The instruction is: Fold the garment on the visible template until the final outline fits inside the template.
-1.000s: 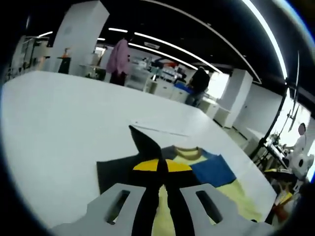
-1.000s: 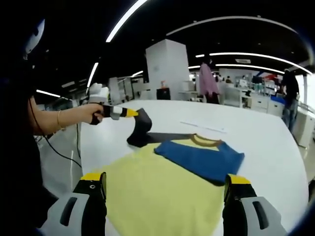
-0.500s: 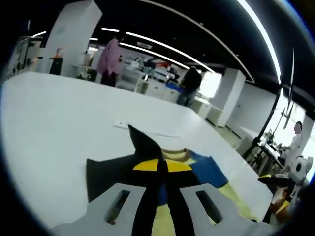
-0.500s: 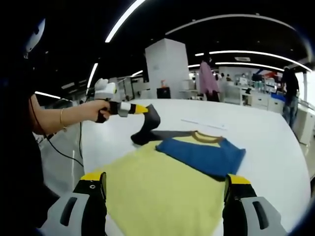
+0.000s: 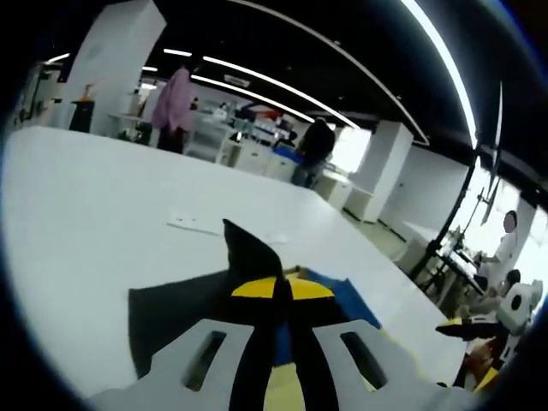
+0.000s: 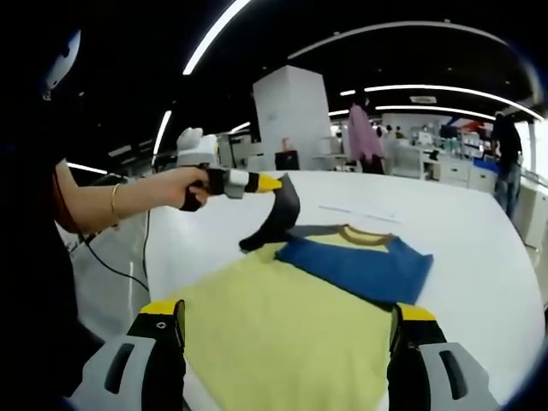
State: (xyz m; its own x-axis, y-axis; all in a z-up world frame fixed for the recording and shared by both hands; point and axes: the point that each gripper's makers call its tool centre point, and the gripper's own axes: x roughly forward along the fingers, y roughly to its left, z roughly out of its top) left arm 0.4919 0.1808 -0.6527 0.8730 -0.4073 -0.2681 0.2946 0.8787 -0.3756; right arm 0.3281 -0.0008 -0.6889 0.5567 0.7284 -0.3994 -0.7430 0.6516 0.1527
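One left gripper (image 6: 272, 182) (clamped) lifting sleeve (image 6: 276, 218), garment (image 6: 300, 325)

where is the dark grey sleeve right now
In the right gripper view, the dark grey sleeve hangs lifted from the left hand-held gripper, left of the folded blue sleeve.

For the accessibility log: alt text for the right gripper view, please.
The left gripper, held in a person's hand, lifts the dark sleeve of a yellow T-shirt on a white table; its blue sleeve lies folded across the chest.
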